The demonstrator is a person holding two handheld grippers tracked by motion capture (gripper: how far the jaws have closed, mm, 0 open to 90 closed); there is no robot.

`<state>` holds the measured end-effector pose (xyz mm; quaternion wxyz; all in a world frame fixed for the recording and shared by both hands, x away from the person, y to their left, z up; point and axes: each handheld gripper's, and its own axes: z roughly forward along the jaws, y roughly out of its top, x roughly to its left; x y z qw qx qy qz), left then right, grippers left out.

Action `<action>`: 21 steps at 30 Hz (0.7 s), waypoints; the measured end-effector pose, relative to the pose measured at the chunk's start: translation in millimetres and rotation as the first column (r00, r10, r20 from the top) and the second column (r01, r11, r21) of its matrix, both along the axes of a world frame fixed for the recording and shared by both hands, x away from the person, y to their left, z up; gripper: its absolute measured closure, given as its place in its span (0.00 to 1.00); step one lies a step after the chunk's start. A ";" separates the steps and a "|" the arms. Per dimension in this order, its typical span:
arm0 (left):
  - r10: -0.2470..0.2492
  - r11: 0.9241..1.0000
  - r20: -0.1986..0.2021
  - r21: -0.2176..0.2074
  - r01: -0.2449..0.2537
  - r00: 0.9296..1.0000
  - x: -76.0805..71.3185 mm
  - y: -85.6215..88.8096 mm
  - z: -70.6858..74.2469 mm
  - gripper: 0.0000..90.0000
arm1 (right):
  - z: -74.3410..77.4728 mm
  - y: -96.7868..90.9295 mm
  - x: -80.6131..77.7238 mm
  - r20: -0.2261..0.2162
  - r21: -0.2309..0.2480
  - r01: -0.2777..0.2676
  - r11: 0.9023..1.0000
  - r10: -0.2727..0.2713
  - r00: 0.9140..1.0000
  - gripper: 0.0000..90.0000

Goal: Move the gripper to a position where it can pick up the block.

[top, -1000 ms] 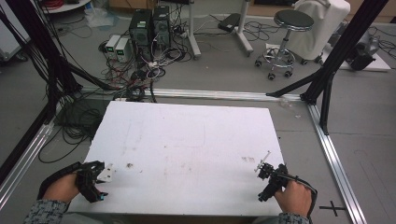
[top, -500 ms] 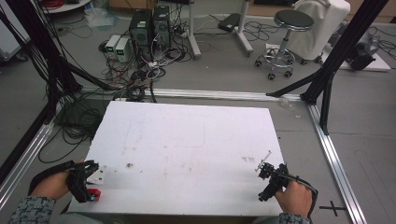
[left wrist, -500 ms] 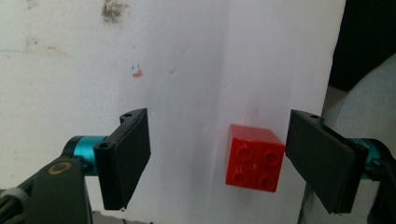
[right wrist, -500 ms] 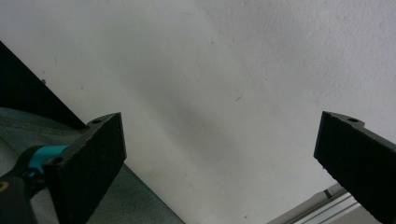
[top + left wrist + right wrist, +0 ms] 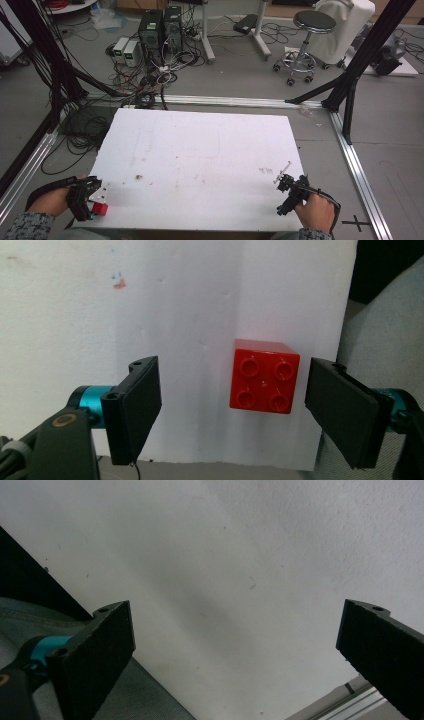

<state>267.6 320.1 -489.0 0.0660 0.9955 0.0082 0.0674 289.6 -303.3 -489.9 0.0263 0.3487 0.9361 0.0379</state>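
We have our left claw (image 5: 232,410) spread wide over the near left corner of the white foam-board desk (image 5: 200,150), where the small red plastic studded brick (image 5: 264,376) sits between its jaws, touching neither and much closer to one than the other. Our right claw (image 5: 287,192) hangs open and empty over the near right corner. Since the brick lies just beside the desk's edge, closing off-centre could shove it sideways and tip it off.

- Red brick (image 5: 264,376), four studs on top, near the table's front left corner.
- White table (image 5: 210,150), faintly stained.
- Black gripper jaws with teal fittings.
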 end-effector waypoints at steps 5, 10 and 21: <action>-0.043 0.999 -0.014 0.012 0.043 0.999 -2.6 0.9 -4.4 0.25 | -0.2 0.0 0.2 0.000 -0.001 -0.002 1.000 0.002 1.000 0.02; -0.062 0.997 -0.019 0.035 0.063 0.998 -3.6 0.9 -9.9 0.25 | -0.4 -0.2 0.4 -0.003 -0.002 -0.007 1.000 0.007 1.000 0.02; -0.089 0.995 -0.054 0.045 0.092 0.995 -3.5 -1.2 -22.8 0.25 | 1.0 0.2 -0.1 -0.005 0.000 -0.002 1.000 0.002 1.000 0.02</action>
